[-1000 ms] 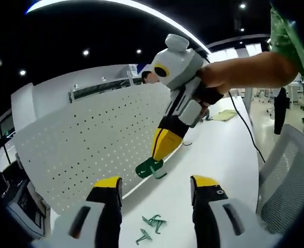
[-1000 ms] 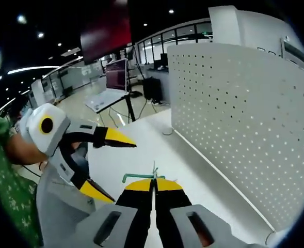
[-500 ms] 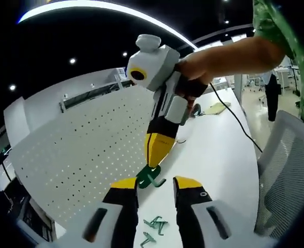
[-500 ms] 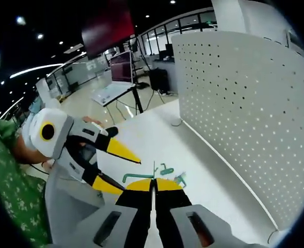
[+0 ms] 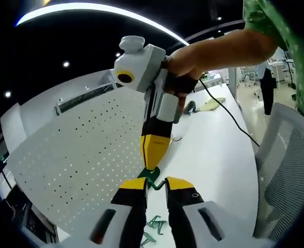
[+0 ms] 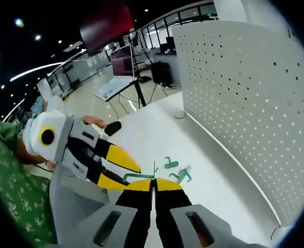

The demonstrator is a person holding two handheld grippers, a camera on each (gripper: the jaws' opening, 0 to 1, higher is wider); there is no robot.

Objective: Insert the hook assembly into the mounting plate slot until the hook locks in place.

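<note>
Beside the pegboard [image 5: 84, 150], green hook [image 5: 153, 178] (pinched) between tongs [image 5: 153, 185].

Your grippers: white-grey bodies, black midsections, yellow-tipped jaws. The right gripper [image 5: 150, 164] trails a black cable. Your sleeve [image 5: 275, 26] is green, seemingly with a pale print.

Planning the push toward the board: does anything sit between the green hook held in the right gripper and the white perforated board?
Nothing visible does. The small green metal hook sits clamped in the right gripper, and bare white tabletop runs up to the white perforated board. The left gripper flanks the hook.
</note>
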